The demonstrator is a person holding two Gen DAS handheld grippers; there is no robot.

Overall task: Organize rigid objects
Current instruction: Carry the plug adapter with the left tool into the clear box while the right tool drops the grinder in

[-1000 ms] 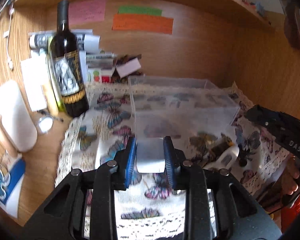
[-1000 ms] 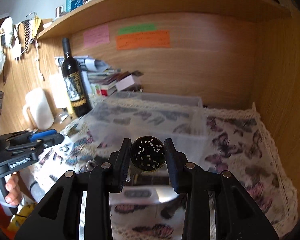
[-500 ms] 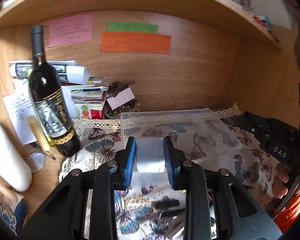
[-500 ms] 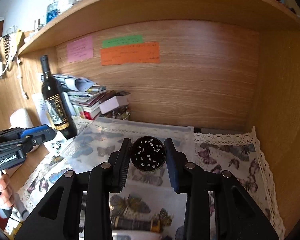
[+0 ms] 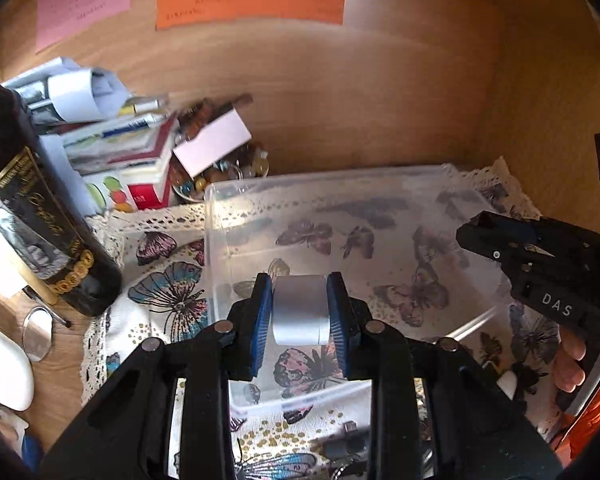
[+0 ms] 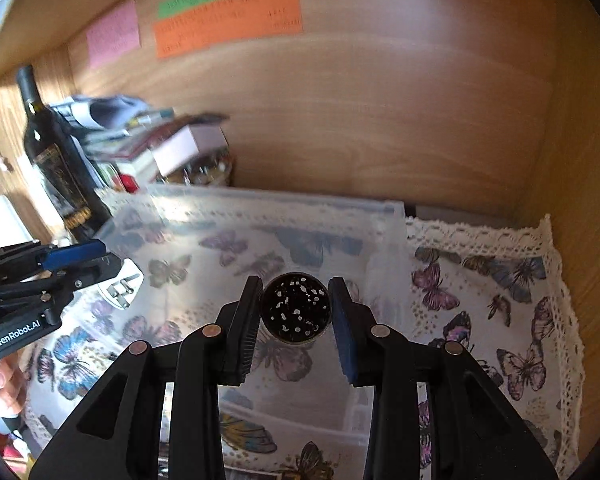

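My left gripper [image 5: 299, 312] is shut on a silver-grey block [image 5: 299, 310] and holds it over the near left part of a clear plastic bin [image 5: 236, 192]. My right gripper [image 6: 296, 312] is shut on a round dark speckled tin [image 6: 296, 307] and holds it above the same bin [image 6: 392, 210]. The right gripper shows at the right of the left wrist view [image 5: 540, 264]. The left gripper shows at the left of the right wrist view [image 6: 60, 268], with a white plug-like piece [image 6: 120, 284] at its tip.
The bin stands on a butterfly-print cloth [image 6: 500, 300] in a wooden alcove. A dark wine bottle [image 5: 40, 220] stands left of the bin, by a stack of books and papers [image 5: 116, 148] and a jar of beads [image 5: 216, 176]. Small dark items [image 5: 340, 444] lie near the bin's front.
Both grippers have moved forward and tilted down over the bin, each keeping its object. The bin now fills more of both views.
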